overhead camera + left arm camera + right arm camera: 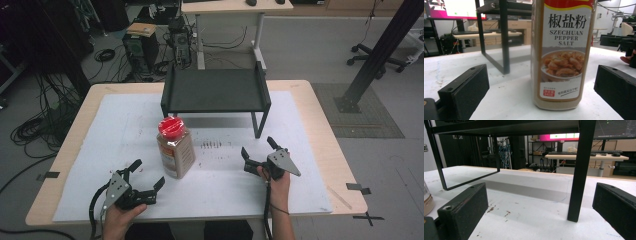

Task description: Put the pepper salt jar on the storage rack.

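Note:
A clear jar of Szechuan pepper salt (175,147) with a red lid stands upright on the white mat, in front of a black metal shelf (216,91). My left gripper (148,175) rests low at the front left, open, its jaws pointed at the jar a short way off. In the left gripper view the jar (561,53) stands just ahead of the wide-apart jaws, nothing between them. To the right of the jar my right gripper (259,150) is open, aimed toward the shelf. In the right gripper view the shelf's front leg (579,170) rises ahead of its jaws, and the jar's edge (427,201) is at far left.
The white mat (225,187) covers most of the wooden table (327,145). Small dark specks mark the mat near the shelf's right leg. Beyond the table are a desk, computer towers and loose cables on the floor. A black post stands at the right.

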